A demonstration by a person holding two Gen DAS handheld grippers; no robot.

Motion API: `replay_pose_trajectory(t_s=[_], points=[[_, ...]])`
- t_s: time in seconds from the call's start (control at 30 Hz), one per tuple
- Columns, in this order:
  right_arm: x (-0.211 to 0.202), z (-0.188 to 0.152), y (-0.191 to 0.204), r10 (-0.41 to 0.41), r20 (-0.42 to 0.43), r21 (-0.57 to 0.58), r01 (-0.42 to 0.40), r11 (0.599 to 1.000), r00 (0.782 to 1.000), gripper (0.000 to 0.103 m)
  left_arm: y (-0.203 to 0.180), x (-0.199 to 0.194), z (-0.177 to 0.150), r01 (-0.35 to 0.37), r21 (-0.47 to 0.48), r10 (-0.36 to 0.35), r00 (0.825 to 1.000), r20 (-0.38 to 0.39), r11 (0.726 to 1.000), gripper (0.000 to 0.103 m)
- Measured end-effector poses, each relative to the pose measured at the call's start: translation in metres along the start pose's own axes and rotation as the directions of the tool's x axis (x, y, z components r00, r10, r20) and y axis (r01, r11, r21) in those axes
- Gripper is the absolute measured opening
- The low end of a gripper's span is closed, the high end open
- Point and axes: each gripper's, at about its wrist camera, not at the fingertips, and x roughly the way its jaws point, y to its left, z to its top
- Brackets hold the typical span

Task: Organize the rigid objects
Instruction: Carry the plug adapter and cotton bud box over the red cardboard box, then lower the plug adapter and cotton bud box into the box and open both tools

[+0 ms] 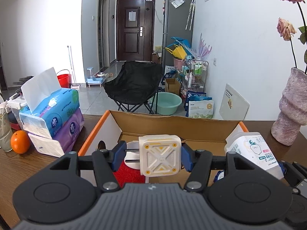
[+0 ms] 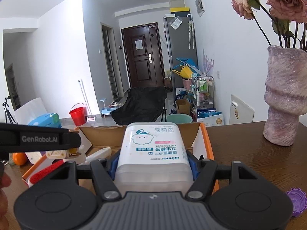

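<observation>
My left gripper point(image 1: 152, 156) is shut on a cream square charger plug point(image 1: 160, 156) with yellow trim, its metal prongs pointing left, held over the open cardboard box point(image 1: 172, 123) with orange edges. My right gripper point(image 2: 153, 163) is shut on a clear cotton-bud box point(image 2: 152, 149) with a white cartoon label, also over the cardboard box point(image 2: 206, 145). In the left wrist view the cotton-bud box point(image 1: 251, 151) shows at the right. In the right wrist view the left gripper point(image 2: 63, 150) and the plug point(image 2: 57, 154) show at the left. A red-and-white item point(image 1: 128, 172) lies inside the box.
Stacked tissue packs point(image 1: 55, 115) and an orange point(image 1: 20, 141) sit on the wooden table point(image 1: 38, 164) left of the box. A pink textured vase point(image 2: 284, 95) with dried roses stands at the right. A purple toothed piece point(image 2: 296, 201) lies near the right edge.
</observation>
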Motion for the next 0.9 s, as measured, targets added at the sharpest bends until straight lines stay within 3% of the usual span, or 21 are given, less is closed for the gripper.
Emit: replay_pose_trajectory(t_s=[0.23, 0.3, 0.33, 0.37, 0.4, 0.5, 0.9], points=[[0.012, -0.004, -0.001, 0.007, -0.033, -0.005, -0.007, 1.0, 0.999, 0.065, 0.002, 0.001, -0.002, -0.01, -0.001, 0.01, 1.0, -0.002, 1.0, 0.062], [0.015, -0.005, -0.001, 0.015, -0.056, -0.006, -0.015, 1.0, 0.998, 0.067, 0.004, -0.002, -0.003, -0.01, -0.001, 0.01, 1.0, 0.01, 1.0, 0.079], [0.015, -0.006, 0.0, 0.013, -0.058, -0.008, -0.013, 1.0, 0.998, 0.071, 0.006, -0.005, -0.003, -0.018, -0.007, 0.018, 1.0, 0.022, 1.0, 0.094], [0.015, -0.006, 0.0, 0.005, -0.06, -0.011, -0.006, 1.0, 0.998, 0.084, 0.007, -0.008, -0.003, -0.026, -0.013, 0.027, 0.999, 0.041, 1.0, 0.101], [0.015, -0.006, 0.001, 0.0, -0.055, -0.017, -0.001, 1.0, 0.998, 0.094, 0.009, -0.012, -0.003, -0.028, -0.016, 0.029, 0.998, 0.057, 0.999, 0.101], [0.013, -0.005, 0.002, -0.01, -0.047, -0.014, 0.009, 1.0, 0.999, 0.102, 0.016, -0.016, -0.001, -0.035, -0.035, 0.036, 0.998, 0.055, 0.999, 0.103], [0.005, -0.004, -0.004, -0.026, -0.05, 0.014, 0.027, 1.0, 0.998, 0.103, 0.027, -0.017, -0.006, -0.045, -0.06, 0.047, 0.998, 0.029, 0.997, 0.103]])
